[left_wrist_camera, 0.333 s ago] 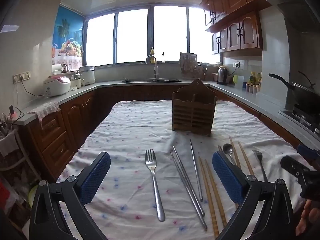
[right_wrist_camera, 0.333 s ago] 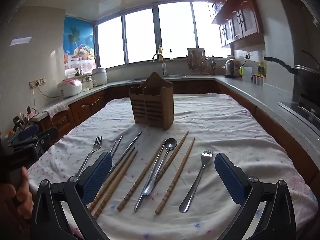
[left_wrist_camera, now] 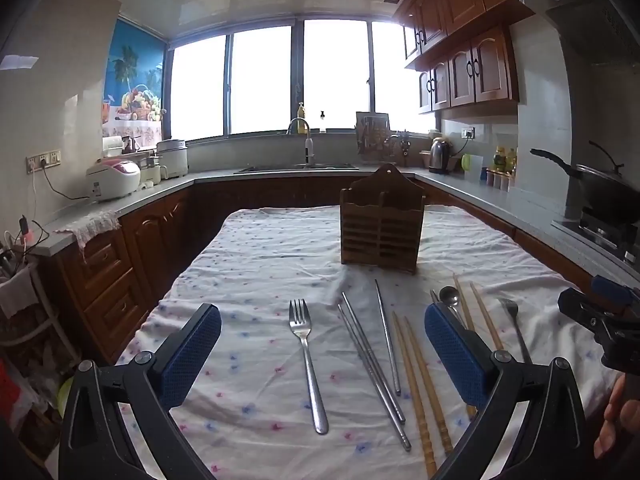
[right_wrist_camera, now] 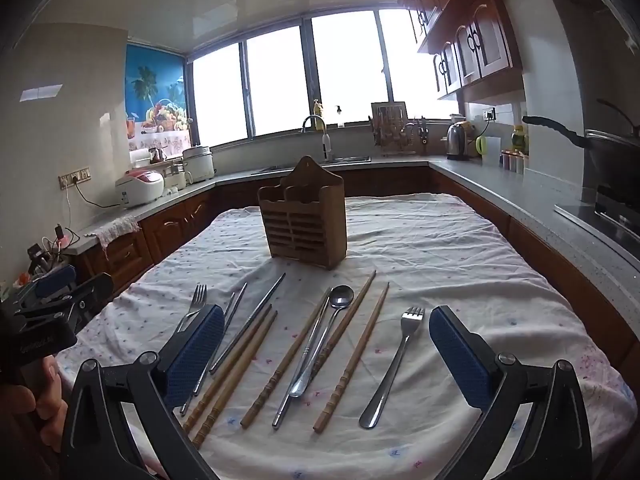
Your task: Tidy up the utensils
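Note:
A wooden utensil holder [left_wrist_camera: 380,224] stands upright on the cloth-covered table; it also shows in the right wrist view [right_wrist_camera: 304,220]. Utensils lie in a row in front of it: a fork [left_wrist_camera: 306,356], metal chopsticks [left_wrist_camera: 370,364], wooden chopsticks [left_wrist_camera: 420,384], a spoon [right_wrist_camera: 326,336] and a second fork [right_wrist_camera: 396,364]. My left gripper [left_wrist_camera: 322,356] is open and empty, above the first fork and metal chopsticks. My right gripper [right_wrist_camera: 326,354] is open and empty, above the spoon and wooden chopsticks [right_wrist_camera: 352,356].
The table wears a white dotted cloth [right_wrist_camera: 440,248]. Counters run along three sides, with a rice cooker [left_wrist_camera: 114,178] at left, a sink [left_wrist_camera: 298,166] at the back and a wok [left_wrist_camera: 600,188] on the stove at right. The other gripper shows at the right edge of the left wrist view [left_wrist_camera: 600,320].
Both grippers have shifted very slightly; the scene is otherwise unchanged.

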A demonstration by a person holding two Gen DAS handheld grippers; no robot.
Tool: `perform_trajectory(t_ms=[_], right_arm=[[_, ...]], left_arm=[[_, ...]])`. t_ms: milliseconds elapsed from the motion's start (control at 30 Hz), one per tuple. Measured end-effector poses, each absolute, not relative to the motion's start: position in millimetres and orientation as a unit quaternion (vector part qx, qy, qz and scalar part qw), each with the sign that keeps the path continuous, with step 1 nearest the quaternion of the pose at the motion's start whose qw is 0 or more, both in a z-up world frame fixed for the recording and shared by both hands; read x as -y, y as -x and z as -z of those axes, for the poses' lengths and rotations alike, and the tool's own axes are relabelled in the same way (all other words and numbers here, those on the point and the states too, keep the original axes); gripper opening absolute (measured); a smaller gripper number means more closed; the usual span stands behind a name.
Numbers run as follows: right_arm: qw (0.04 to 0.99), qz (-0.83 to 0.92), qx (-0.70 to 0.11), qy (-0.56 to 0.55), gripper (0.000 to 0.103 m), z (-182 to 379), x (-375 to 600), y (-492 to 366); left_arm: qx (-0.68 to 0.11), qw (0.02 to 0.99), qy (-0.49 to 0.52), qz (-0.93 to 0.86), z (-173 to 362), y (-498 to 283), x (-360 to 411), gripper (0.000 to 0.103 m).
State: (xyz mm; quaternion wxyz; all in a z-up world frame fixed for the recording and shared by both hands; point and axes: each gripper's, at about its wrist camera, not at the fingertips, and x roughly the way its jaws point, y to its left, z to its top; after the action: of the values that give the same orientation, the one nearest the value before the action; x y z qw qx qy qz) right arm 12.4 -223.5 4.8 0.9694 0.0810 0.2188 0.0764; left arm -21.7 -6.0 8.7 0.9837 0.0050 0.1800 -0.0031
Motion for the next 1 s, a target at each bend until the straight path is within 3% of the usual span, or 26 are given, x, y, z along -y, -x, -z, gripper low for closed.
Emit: perform_trajectory(t_ms=[1000], right_arm=[[0.968,-0.093,-0.212,-0.093,0.103,-12.2,212.5,-10.9]], left_arm=[[-0.177,0.984,0.001,0.008,-4.5,19.8,5.0,0.102]])
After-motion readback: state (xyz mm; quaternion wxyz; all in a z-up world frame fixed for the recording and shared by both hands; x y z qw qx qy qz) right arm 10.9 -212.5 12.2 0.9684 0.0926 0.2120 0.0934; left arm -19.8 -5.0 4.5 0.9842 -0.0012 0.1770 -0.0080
